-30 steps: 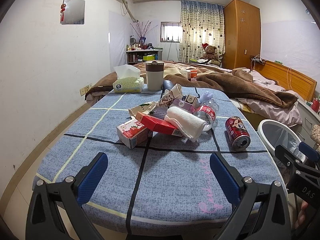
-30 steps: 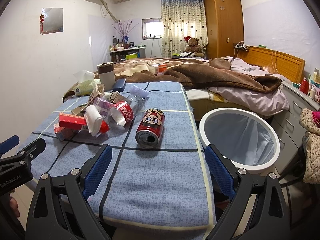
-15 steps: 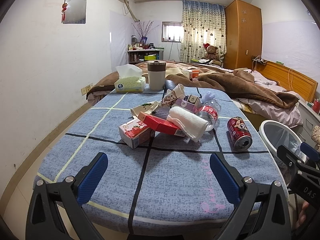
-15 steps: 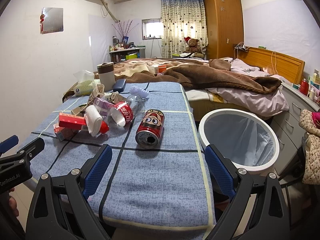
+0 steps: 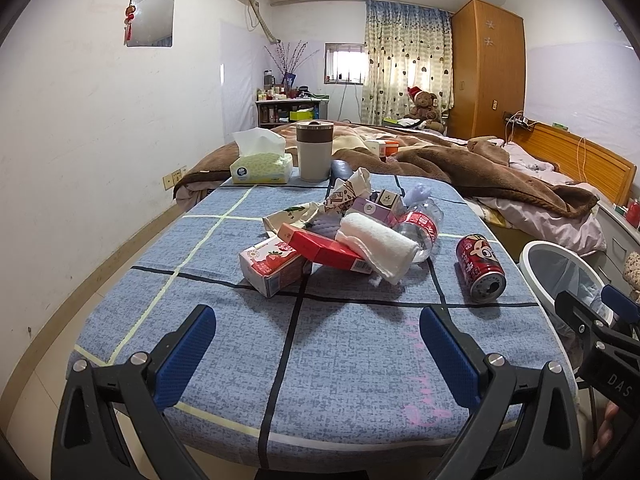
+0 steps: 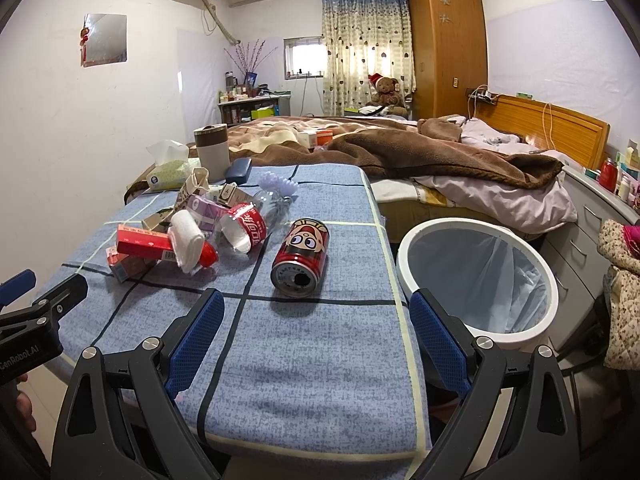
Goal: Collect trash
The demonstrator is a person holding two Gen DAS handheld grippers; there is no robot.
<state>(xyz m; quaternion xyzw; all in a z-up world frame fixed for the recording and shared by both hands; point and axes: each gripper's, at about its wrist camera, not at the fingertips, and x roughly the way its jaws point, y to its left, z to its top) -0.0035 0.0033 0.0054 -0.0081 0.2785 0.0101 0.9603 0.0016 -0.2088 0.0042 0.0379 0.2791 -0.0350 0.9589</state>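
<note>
A heap of trash lies mid-table: a strawberry milk carton (image 5: 274,264), a flat red box (image 5: 324,249), a rolled white cloth (image 5: 376,245), a crushed plastic bottle (image 5: 420,226) and crumpled wrappers (image 5: 348,192). Apart from the heap, a red can (image 5: 480,266) (image 6: 301,258) lies on its side near the table's right edge. A white bin (image 6: 476,276) with a liner stands beside the table on the right. My left gripper (image 5: 316,354) hangs open over the table's near edge, short of the heap. Just behind the can, my right gripper (image 6: 316,338) is open and empty.
The table (image 5: 352,352) wears a blue checked cloth. At its far end stand a tissue box (image 5: 261,162), a grey lidded cup (image 5: 314,151) and a dark case (image 6: 239,169). A bed with a brown blanket (image 6: 420,148) lies beyond; drawers (image 6: 588,232) stand at the right.
Both grippers have edged slightly forward toward the table. Nothing on the table has moved, and both stay open.
</note>
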